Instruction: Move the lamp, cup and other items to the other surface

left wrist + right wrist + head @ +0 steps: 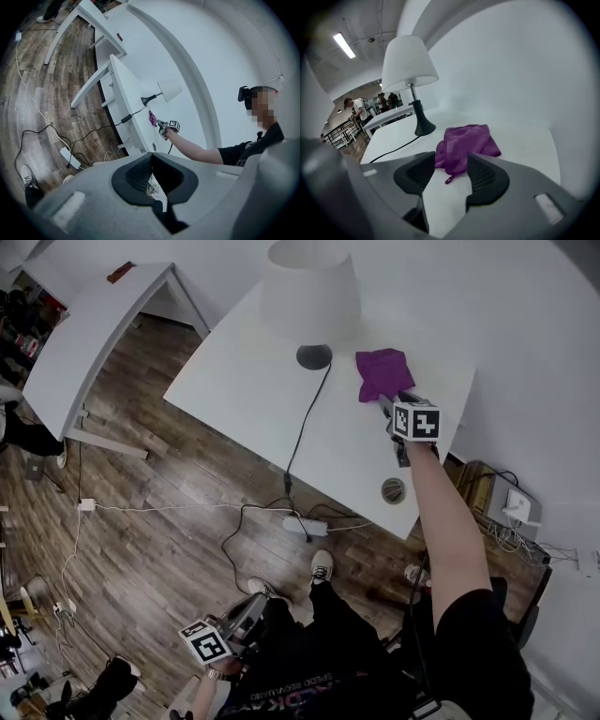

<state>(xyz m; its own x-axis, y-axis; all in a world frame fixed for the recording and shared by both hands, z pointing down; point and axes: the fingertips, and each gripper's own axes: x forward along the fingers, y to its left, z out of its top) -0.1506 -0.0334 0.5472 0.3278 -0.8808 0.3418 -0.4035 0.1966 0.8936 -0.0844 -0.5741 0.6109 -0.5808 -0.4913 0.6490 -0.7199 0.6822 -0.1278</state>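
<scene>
Hanging low by the person's legs, left claw (pixel 151 161) was pinched shut, empty, well away from table (pixel 244 390). Lamp (pixel 309 292) stood left of purple cloth (pixel 382 373). Right claw (pixel 451 164) gaped wide, cloth's near edge straight ahead btwn its tips, ungripped.

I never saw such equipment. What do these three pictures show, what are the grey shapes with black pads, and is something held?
There is no robot: a person holds a two-jaw gripper in each hand. The head view comes from a camera on the person's head, looking down. Each gripper view comes from a camera on that gripper, so the grey shapes with black pads are its own jaws. On the white table are a lamp and a purple cloth. The right gripper is open, with the cloth's near edge between its jaws, not pinched. The left gripper is shut and empty.
</scene>
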